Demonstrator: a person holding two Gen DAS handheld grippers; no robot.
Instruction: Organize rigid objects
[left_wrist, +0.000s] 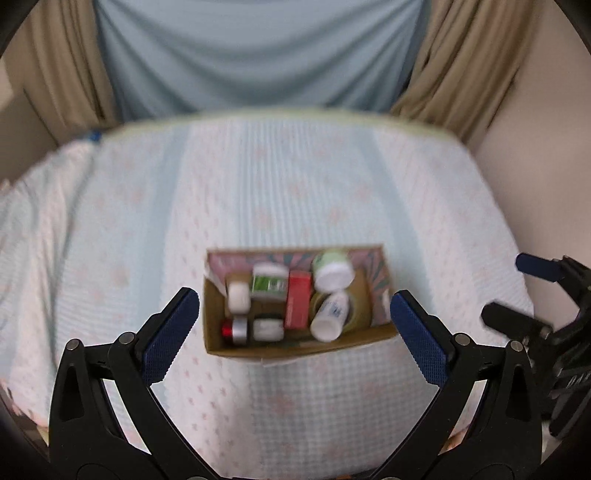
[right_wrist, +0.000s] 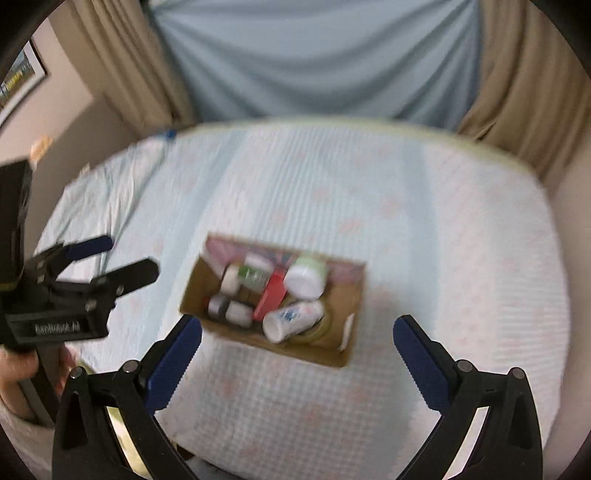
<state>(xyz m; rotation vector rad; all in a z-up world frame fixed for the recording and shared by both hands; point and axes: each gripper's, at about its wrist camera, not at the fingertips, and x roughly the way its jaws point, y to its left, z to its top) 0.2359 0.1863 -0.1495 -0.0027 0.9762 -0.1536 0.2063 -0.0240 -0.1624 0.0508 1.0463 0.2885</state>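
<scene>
Curtains are hanging behind the bed (left_wrist: 110, 240), where the cardboard box (left_wrist: 295, 347) of bottles is sitting mid-mattress. I'm hovering both tongs, left tongs (left_wrist: 295, 325) and right tongs (right_wrist: 297, 350), spread wide and empty, near the box.

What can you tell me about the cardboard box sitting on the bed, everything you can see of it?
The cardboard box is a shallow, open-topped brown tray with pink patterned paper on its inner back wall. It rests flat on the pale checked bedspread, untouched by either tool. Inside lie a red carton, white-capped bottles, small jars and a tape roll, jumbled together. The blur hides finer details.
</scene>
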